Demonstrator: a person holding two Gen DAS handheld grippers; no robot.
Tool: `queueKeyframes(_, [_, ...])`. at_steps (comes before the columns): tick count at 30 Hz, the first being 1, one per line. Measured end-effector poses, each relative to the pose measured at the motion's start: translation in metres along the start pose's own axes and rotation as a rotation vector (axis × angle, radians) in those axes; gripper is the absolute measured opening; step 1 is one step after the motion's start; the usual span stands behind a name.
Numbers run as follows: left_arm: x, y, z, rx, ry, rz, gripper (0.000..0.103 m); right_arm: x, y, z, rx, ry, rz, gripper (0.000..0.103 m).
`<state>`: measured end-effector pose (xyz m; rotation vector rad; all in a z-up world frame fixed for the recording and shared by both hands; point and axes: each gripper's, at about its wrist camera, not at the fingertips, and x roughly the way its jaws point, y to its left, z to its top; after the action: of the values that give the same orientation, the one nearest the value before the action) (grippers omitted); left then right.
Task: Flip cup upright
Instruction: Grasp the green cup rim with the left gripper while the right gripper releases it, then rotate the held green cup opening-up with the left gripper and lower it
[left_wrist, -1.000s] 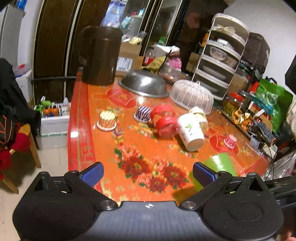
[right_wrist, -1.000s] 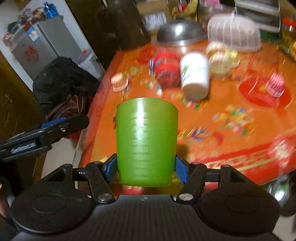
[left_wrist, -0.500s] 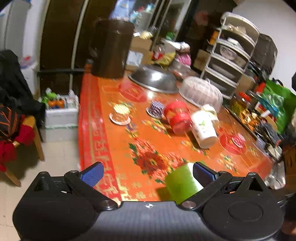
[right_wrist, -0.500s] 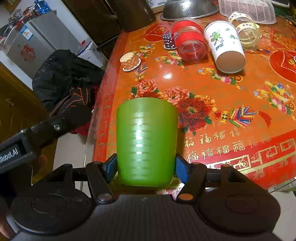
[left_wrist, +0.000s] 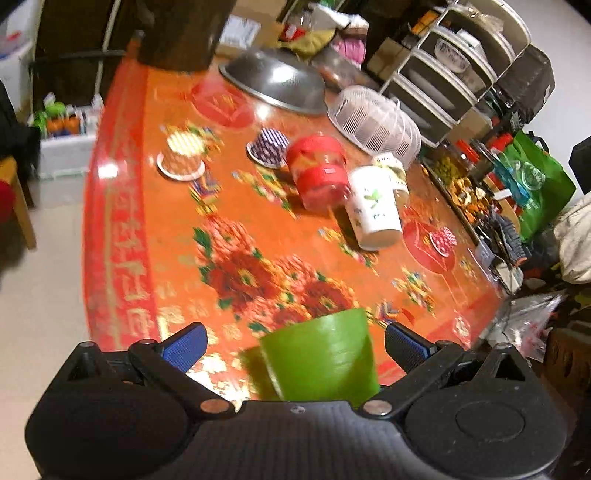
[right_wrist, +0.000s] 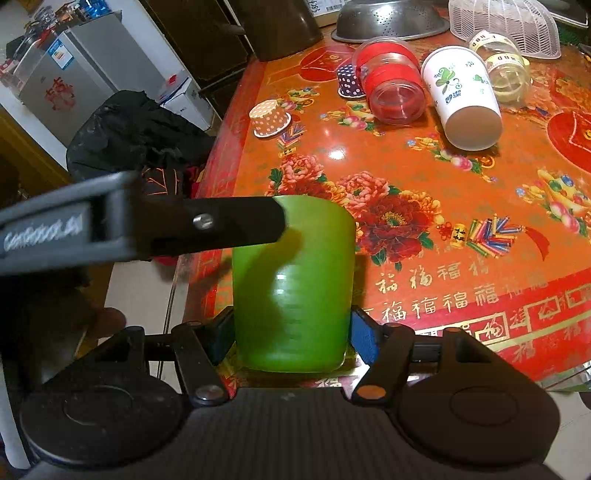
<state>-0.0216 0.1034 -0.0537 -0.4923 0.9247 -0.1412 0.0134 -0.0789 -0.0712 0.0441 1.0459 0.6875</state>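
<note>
My right gripper (right_wrist: 291, 338) is shut on a green plastic cup (right_wrist: 293, 284) and holds it near the front left corner of the red flowered table (right_wrist: 443, 206). The cup's wider end points away from the camera. In the left wrist view the green cup (left_wrist: 321, 358) sits between the fingers of my open left gripper (left_wrist: 295, 345), nearer the right finger (left_wrist: 404, 341), with gaps on both sides. One left finger (right_wrist: 207, 225) crosses in front of the cup's upper left in the right wrist view.
On the table lie a white paper cup (right_wrist: 463, 99), a red-lidded jar (right_wrist: 391, 86) and a clear jar (right_wrist: 504, 68) on their sides. Small patterned paper cups (right_wrist: 269, 118), a steel colander (right_wrist: 388, 16) and a white mesh cover (right_wrist: 506, 22) stand further back. A chair with dark clothes (right_wrist: 136, 133) is at the left.
My left gripper has moved to the right and closer, so the green cup now lies between its open fingers. The right gripper keeps its hold on the cup.
</note>
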Motion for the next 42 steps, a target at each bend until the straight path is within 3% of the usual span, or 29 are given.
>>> queueKeyframes(10, [0.029, -0.003, 0.006, -0.057, 0.114, -0.029, 0.094, 0.000, -0.001, -0.001, -0.001, -0.006, 0.020, 0.067])
queueKeyframes(18, [0.038, -0.003, 0.007, -0.049, 0.125, 0.002, 0.090, 0.000, 0.001, -0.003, -0.009, -0.002, 0.031, 0.067])
queueKeyframes(26, [0.040, -0.007, 0.006, -0.017, 0.125, -0.013, 0.079, -0.002, -0.001, -0.004, -0.016, -0.012, 0.036, 0.068])
queueKeyframes(29, [0.040, -0.010, 0.005, 0.000, 0.117, -0.002, 0.079, -0.007, -0.004, -0.007, -0.021, -0.019, 0.039, 0.076])
queueKeyframes(35, [0.038, -0.013, 0.005, 0.017, 0.106, -0.006, 0.079, -0.036, -0.023, -0.016, -0.017, -0.101, 0.052, 0.088])
queueKeyframes(42, [0.026, -0.019, 0.009, 0.044, 0.057, -0.016, 0.078, -0.080, -0.060, -0.032, 0.051, -0.250, 0.038, 0.090])
